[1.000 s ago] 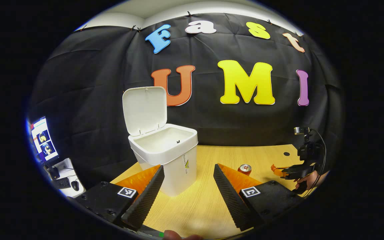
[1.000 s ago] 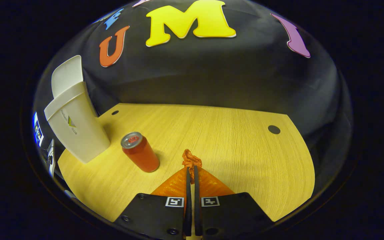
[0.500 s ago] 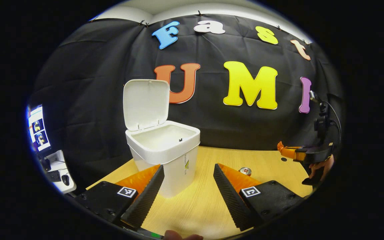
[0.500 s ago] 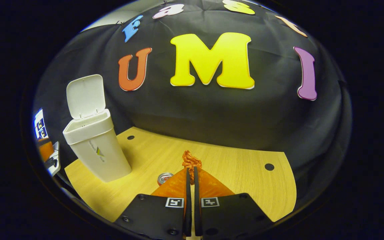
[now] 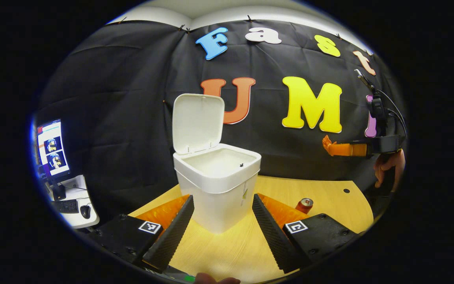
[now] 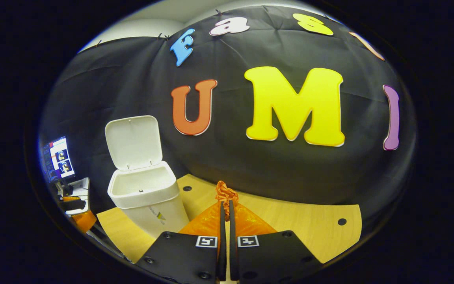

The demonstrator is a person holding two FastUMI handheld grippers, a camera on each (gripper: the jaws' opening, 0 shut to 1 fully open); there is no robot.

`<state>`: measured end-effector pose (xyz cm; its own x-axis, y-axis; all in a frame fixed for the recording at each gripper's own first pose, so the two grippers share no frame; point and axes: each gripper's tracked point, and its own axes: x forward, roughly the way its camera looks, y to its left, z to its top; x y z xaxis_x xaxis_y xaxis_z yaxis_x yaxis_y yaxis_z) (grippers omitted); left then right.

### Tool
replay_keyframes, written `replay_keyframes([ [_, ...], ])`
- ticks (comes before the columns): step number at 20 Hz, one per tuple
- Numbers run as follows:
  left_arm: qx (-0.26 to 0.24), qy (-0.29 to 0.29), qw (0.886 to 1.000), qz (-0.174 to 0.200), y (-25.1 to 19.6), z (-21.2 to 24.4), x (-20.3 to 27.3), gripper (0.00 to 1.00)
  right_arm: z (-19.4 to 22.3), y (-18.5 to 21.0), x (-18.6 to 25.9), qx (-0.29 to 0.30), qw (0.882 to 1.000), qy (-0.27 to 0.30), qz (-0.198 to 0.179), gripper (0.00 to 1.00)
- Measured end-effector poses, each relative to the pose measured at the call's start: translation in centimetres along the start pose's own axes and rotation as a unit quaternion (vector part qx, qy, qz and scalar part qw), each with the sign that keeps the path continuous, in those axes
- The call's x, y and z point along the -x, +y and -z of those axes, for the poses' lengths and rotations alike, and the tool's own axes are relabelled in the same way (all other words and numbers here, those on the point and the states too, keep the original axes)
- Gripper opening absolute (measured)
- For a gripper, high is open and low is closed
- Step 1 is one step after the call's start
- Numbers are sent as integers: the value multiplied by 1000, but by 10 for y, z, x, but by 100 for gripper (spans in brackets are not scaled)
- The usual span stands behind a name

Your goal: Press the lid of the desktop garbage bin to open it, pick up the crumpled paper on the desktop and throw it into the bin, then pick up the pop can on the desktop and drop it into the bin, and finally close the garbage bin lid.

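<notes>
Paper held aloft, on its way to the open bin.

Right gripper (image 6: 225, 205) has its fingers pinched nearly together on the orange crumpled paper (image 6: 226, 194), raised well above the table (image 6: 309, 227); the white garbage bin (image 6: 144, 193) stands lower left of it, lid (image 6: 133, 142) tipped up and back, mouth open. To do this step well: carry the wad over the middle of the opening, clear of the upright lid, get low over the rim, then part the fingers so the light paper doesn't drift out. Left gripper (image 5: 221, 221) hangs low in front of the bin with fingers wide apart, holding nothing, touching nothing as far as I can tell. Red pop can (image 5: 304, 205) stands on the table right of the bin, not yet handled.
</notes>
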<state>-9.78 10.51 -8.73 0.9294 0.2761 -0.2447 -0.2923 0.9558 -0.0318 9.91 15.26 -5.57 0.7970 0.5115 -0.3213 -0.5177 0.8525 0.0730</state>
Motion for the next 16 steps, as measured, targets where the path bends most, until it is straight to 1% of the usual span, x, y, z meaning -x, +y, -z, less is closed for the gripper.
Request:
replay_keyframes([
  [3, 3, -4, 1000, -25, 27, -3, 9, 98, -13, 45, -21, 0, 999, -3, -34, 4],
  [6, 8, -8, 999, -51, 51, -4, 18, 98, -20, 96, -41, 12, 997, -2, -74, 4],
  [9, 14, -9, 997, -82, 77, -3, 28, 98, -10, 147, -67, 28, 993, 11, -112, 4],
  [12, 19, -13, 994, -111, 101, -3, 39, 98, -1, 183, -85, 42, 989, 28, -137, 4],
  [16, 28, -16, 991, -133, 121, -2, 48, 98, 15, 215, -108, 61, 985, 52, -153, 4],
])
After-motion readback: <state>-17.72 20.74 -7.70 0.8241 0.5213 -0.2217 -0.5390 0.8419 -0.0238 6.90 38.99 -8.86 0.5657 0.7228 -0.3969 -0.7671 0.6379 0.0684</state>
